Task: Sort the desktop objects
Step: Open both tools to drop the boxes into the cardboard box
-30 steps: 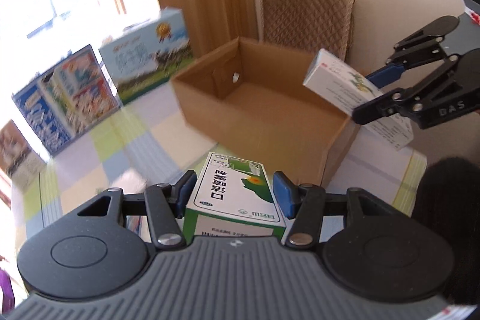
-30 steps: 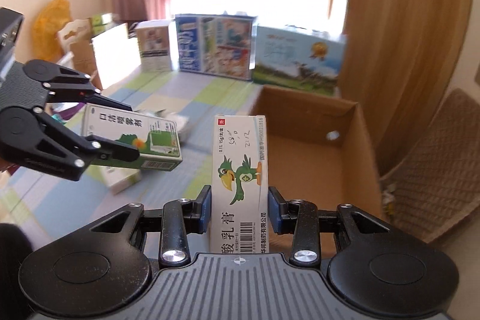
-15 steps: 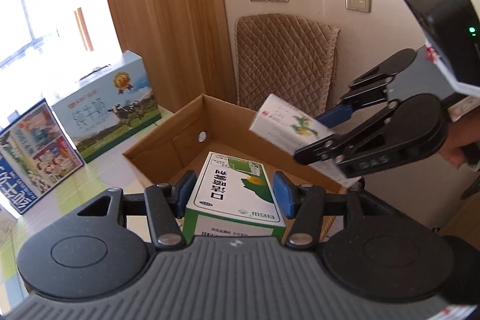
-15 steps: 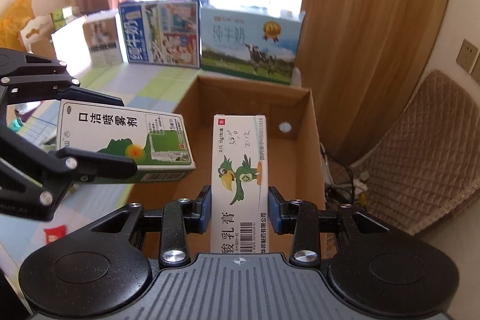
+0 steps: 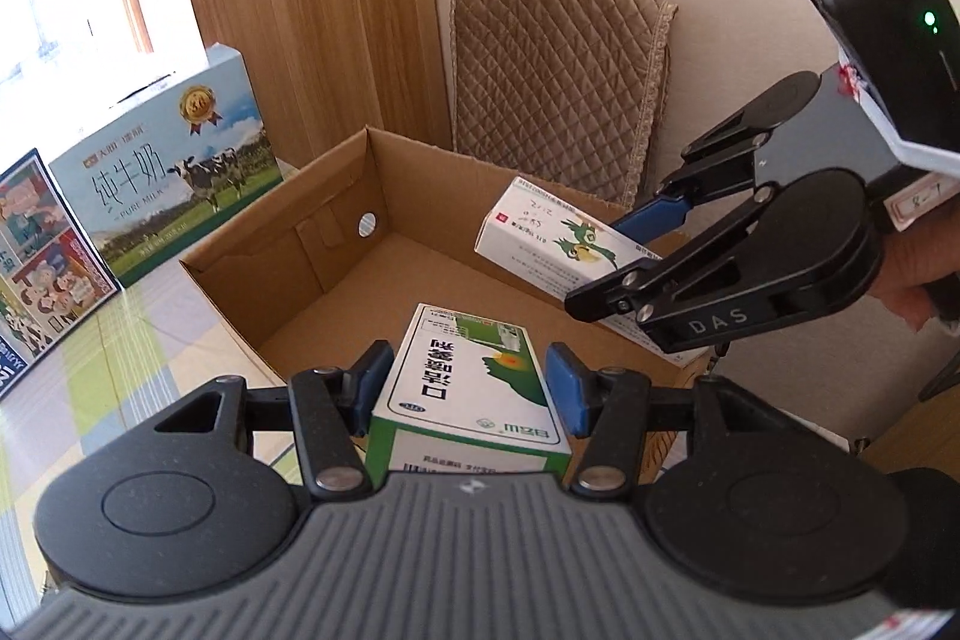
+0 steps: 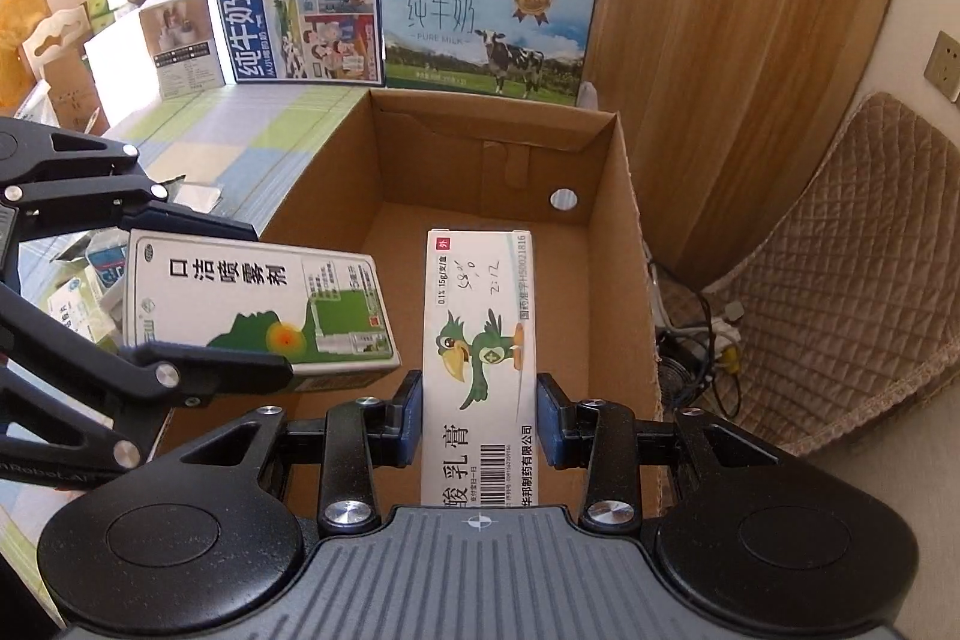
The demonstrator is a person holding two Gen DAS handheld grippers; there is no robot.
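Observation:
My left gripper (image 5: 468,385) is shut on a green and white spray box (image 5: 474,370) and holds it above the near part of an open cardboard box (image 5: 288,220). My right gripper (image 6: 478,418) is shut on a long white ointment box with a green bird (image 6: 480,340), held above the same cardboard box (image 6: 624,220). The spray box (image 6: 258,304) and the left gripper (image 6: 204,334) show at the left of the right wrist view. The ointment box (image 5: 558,244) and the right gripper (image 5: 624,268) show at the right of the left wrist view. The cardboard box looks empty inside.
Two milk cartons (image 6: 486,28) (image 6: 300,22) stand behind the cardboard box on the checked tablecloth (image 6: 240,136). Several small packs (image 6: 90,280) lie on the table at the left. A quilted chair (image 5: 552,70) stands against the wall beyond the box, with cables on the floor (image 6: 702,340).
Both grippers have carried their boxes from beside the cardboard box to over its opening. The cardboard box now sits closer and lower in both views.

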